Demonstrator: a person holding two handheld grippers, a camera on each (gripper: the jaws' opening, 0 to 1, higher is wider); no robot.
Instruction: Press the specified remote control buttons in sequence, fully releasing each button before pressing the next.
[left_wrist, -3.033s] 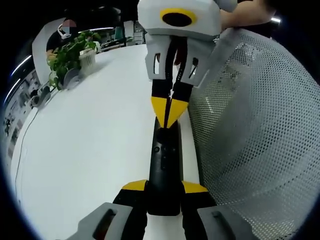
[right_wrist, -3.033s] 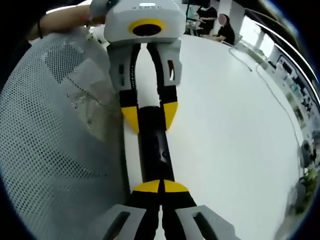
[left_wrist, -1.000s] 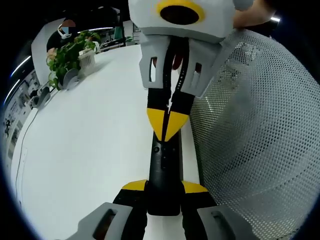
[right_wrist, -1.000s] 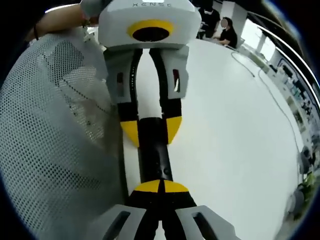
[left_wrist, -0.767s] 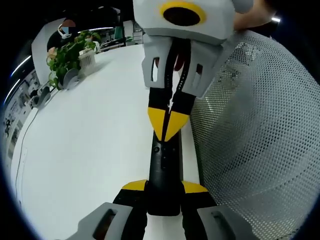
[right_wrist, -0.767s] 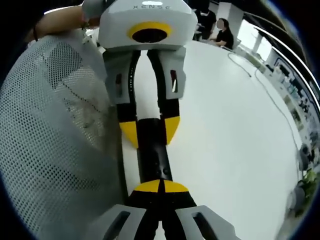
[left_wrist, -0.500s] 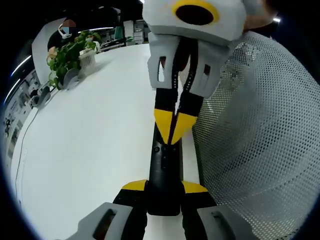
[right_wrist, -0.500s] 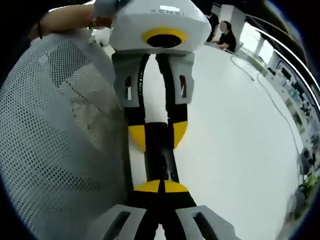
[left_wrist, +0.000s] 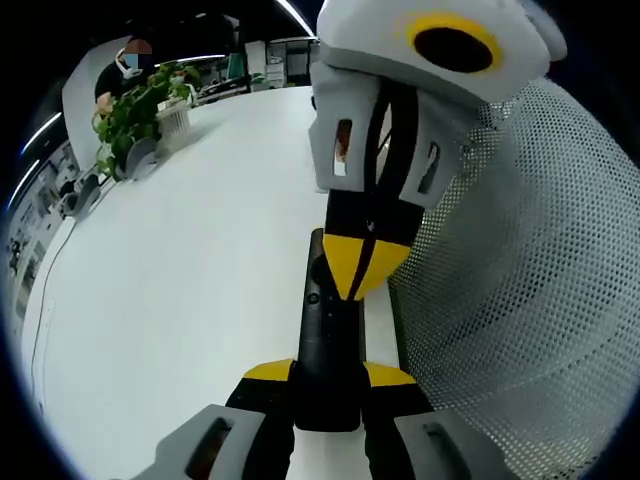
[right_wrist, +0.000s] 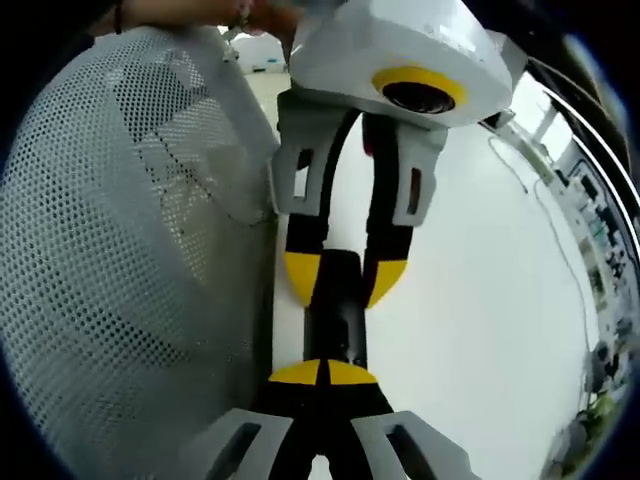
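On the white tabletop (left_wrist: 180, 270), the left tongs (left_wrist: 328, 372) gripped the black remote (left_wrist: 326, 330) at one end; the right tongs (right_wrist: 322, 373), jaws closed together, pressed its top.

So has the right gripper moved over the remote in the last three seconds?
Yes. In the left gripper view the right gripper has swung right toward the mesh chair back; the remote and potted plant sit unchanged.

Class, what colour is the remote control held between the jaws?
Black remote control; clearest in the left gripper view.

Bright, even light; sharp centre, edges warped.
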